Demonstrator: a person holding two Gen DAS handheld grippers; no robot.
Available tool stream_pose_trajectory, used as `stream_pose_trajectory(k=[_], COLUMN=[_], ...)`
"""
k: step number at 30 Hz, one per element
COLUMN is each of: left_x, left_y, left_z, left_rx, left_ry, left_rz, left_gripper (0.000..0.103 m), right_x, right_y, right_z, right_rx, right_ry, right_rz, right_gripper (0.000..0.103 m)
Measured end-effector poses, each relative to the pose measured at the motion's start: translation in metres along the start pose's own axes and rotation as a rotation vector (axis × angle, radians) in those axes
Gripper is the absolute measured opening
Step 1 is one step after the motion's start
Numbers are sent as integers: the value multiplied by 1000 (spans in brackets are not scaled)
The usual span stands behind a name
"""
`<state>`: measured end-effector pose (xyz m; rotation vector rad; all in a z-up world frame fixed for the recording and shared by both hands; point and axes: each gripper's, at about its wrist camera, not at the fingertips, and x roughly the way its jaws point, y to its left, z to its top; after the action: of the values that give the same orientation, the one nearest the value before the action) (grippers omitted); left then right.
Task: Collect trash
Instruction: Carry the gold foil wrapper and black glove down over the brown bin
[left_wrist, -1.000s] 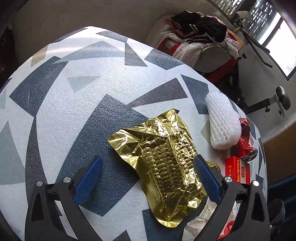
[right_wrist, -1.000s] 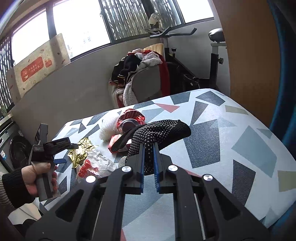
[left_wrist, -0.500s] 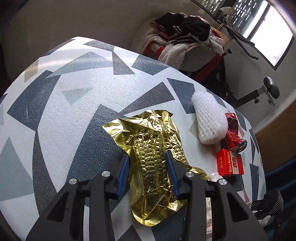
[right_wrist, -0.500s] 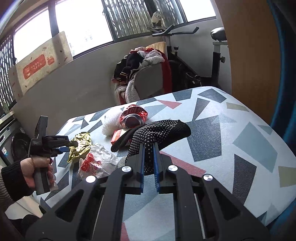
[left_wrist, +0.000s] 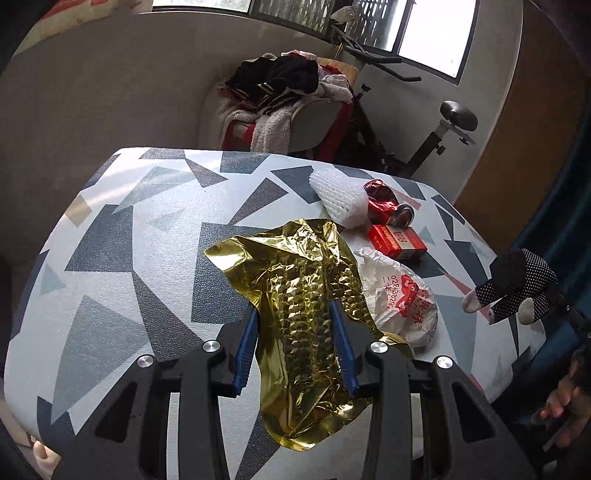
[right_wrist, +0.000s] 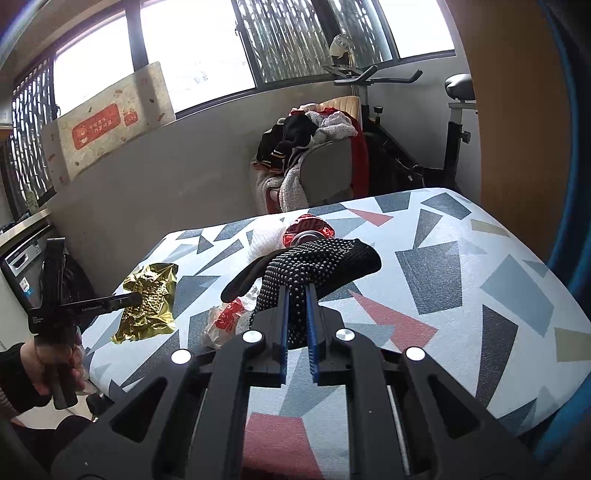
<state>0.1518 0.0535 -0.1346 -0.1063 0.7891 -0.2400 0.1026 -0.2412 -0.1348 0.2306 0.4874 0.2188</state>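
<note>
Gold wrapper: crinkled gold foil wrapper (left_wrist: 306, 317) clamped between blue pads of left gripper (left_wrist: 297, 334), lifted clear of table edge in right wrist view (right_wrist: 147, 299)
Left gripper: fingers partly closed, pinching the gold foil wrapper at its middle; person's hand (right_wrist: 55, 363) holds its handle
Right gripper: right gripper (right_wrist: 297, 310) fingers closed tight on black dotted fabric glove (right_wrist: 317, 264); same glove seen at far right of left wrist view (left_wrist: 517, 288)
Table: tabletop with white, grey and pink triangle pattern (left_wrist: 122, 258)
White bag: crumpled white plastic bag with red print (left_wrist: 402, 299) on table, just right of the gold foil wrapper, partly under its edge
Red box: small red cardboard box (left_wrist: 397, 242) beyond the white bag
Red can: crushed red drink can (left_wrist: 384, 205) behind the red box, touching white foam net sleeve (left_wrist: 338, 197)
Foam sleeve: lies beyond the gold foil wrapper, apart from it
Background: chair piled with clothes (left_wrist: 284, 96) behind table; exercise bike (left_wrist: 443, 129) to its right
</note>
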Motion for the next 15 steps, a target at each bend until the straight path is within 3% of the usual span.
stream_pose_trajectory(k=[15], left_x=[-78], left_y=[-73], left_z=[-110], left_rx=[261], left_ry=[-28], left_rz=[-117], left_gripper=[41], right_x=[-50], right_y=[30], right_z=[-38], right_rx=[-24], right_ry=[30], right_rz=[31], right_gripper=[12])
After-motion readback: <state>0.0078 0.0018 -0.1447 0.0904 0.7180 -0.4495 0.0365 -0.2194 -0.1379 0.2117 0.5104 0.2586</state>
